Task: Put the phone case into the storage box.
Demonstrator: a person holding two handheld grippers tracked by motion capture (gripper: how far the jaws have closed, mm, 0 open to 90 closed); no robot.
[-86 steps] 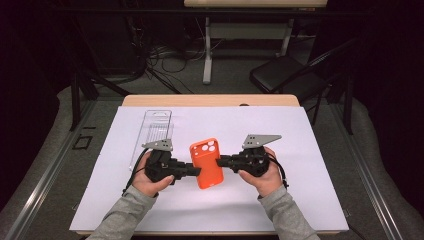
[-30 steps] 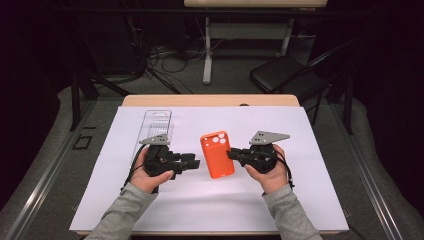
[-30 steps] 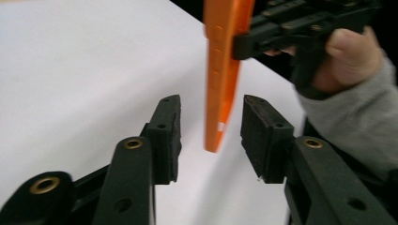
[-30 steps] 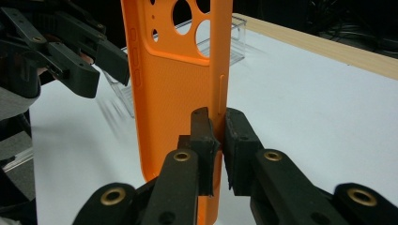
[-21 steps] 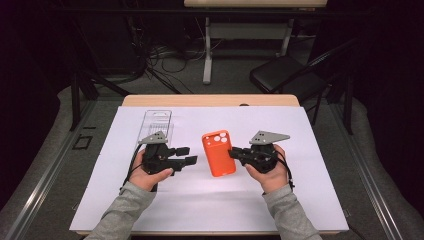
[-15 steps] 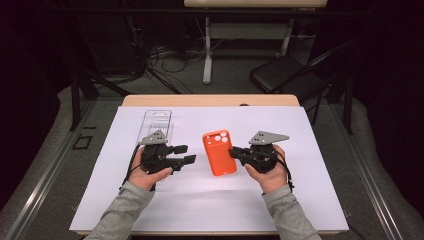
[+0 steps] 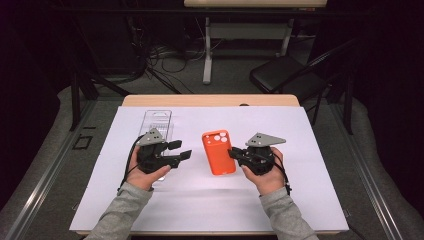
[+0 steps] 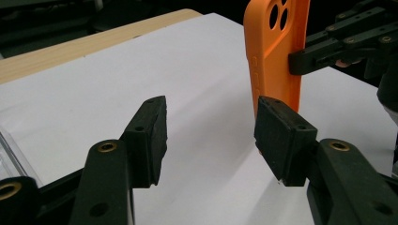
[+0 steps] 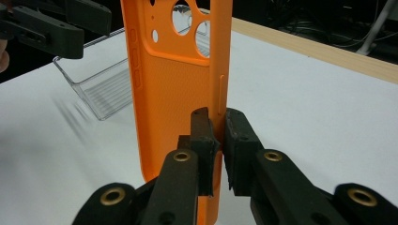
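An orange phone case with round camera holes is held just above the white sheet, near the table's middle. My right gripper is shut on its right side wall, and the right gripper view shows the jaws pinching that edge of the case. My left gripper stands open a short way to the left of the case, with nothing between its fingers. In the left gripper view the case stands beyond the right jaw, apart from it.
A clear plastic tray lies on the white sheet behind my left hand, and it is seen as a clear tray in the right gripper view. The wooden table edge runs along the back. A dark chair stands beyond the table.
My left gripper has let go of the case, opened and drawn back to the left. The right gripper still holds the case and has shifted it slightly right.
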